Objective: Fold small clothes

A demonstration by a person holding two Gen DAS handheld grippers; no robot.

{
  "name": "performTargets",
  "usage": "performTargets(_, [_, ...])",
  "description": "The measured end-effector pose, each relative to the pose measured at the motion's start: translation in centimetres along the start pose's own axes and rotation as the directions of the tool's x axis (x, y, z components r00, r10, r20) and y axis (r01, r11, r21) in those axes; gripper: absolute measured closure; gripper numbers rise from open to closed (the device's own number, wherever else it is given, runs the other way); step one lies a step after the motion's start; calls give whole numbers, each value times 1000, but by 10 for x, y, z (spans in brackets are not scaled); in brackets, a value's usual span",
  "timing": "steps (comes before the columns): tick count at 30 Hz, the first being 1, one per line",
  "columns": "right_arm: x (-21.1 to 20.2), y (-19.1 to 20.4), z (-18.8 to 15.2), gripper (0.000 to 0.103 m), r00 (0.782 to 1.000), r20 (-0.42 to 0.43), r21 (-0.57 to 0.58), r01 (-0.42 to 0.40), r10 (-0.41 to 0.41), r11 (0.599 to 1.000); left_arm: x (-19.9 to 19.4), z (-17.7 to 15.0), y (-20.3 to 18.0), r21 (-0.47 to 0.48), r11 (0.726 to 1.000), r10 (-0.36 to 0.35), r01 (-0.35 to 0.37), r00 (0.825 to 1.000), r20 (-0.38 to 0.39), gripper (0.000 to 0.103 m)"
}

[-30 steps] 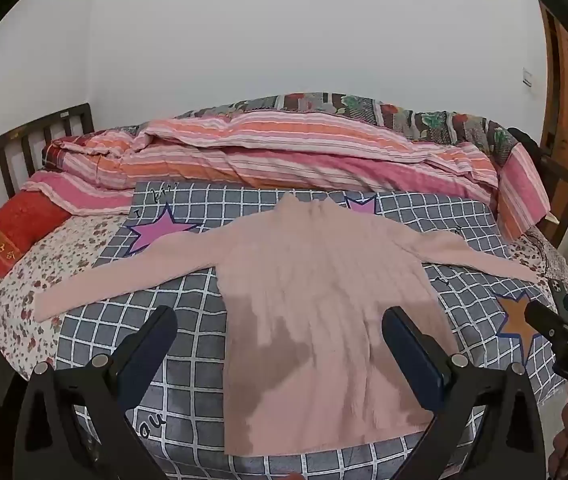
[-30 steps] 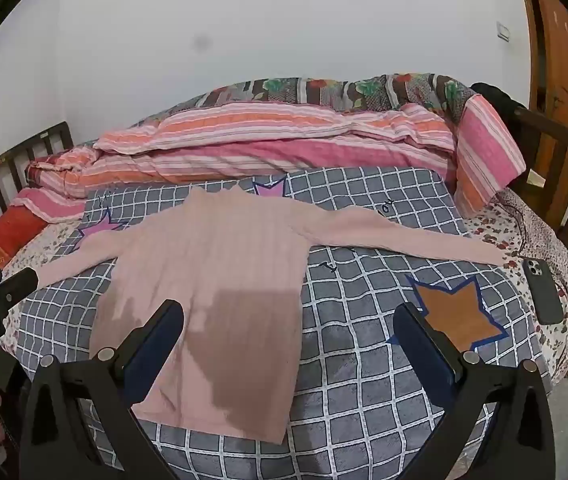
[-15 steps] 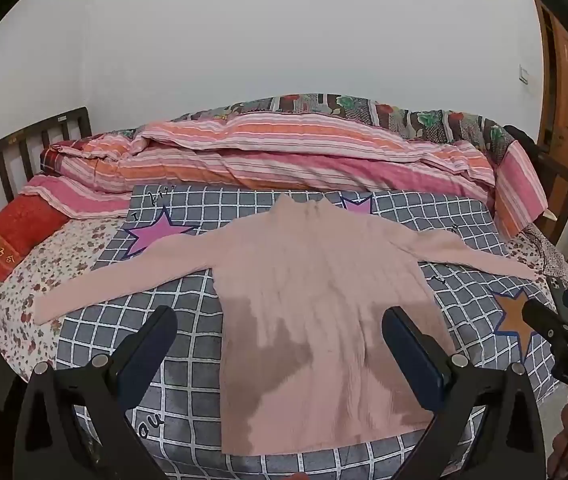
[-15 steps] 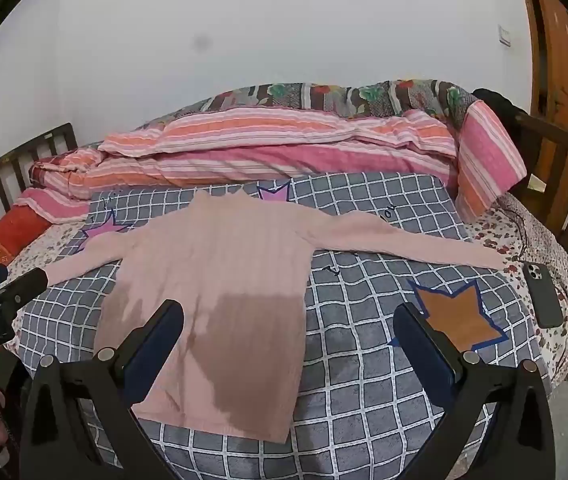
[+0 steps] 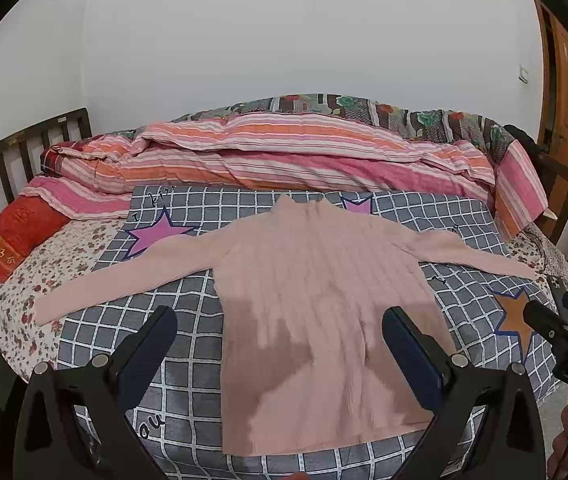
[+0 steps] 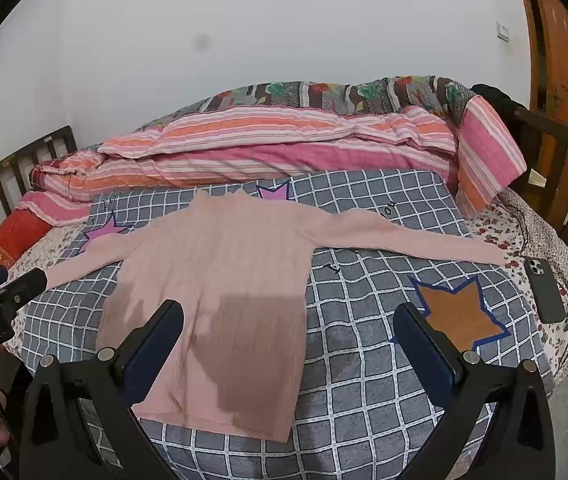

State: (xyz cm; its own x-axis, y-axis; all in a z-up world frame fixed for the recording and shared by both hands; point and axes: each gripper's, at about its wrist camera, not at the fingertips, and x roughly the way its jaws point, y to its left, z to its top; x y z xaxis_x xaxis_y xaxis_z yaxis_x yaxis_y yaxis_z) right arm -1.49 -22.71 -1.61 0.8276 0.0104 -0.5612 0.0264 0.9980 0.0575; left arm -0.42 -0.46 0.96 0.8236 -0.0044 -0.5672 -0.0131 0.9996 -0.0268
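A pink ribbed long-sleeved sweater (image 5: 316, 300) (image 6: 219, 276) lies flat, face up, on a grey checked blanket (image 5: 187, 312) (image 6: 364, 344), both sleeves spread wide and the hem toward me. My left gripper (image 5: 279, 332) hovers open above the hem area, holding nothing. My right gripper (image 6: 290, 324) is open too, above the sweater's right hem side and the blanket. Each gripper shows at the edge of the other's view: the right gripper (image 5: 564, 328) and the left gripper (image 6: 3, 284).
A striped pink quilt (image 5: 284, 156) is bunched along the far side by the wall. A red pillow (image 5: 15, 232) lies at the left. A dark phone (image 6: 544, 290) rests near the bed's right edge. Wooden bed rails (image 6: 564, 168) stand at both ends.
Both views have drifted slightly back and up; the sweater sits a little lower and smaller in frame. The sweater has not moved, and both grippers stay open.
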Motion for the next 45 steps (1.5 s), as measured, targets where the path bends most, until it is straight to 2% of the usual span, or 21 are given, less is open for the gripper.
performTargets(45, [-4,5,4,0,1000,11,-10,0,1,1000,-3,2,7,0,1000,10,-10,1000,10,0])
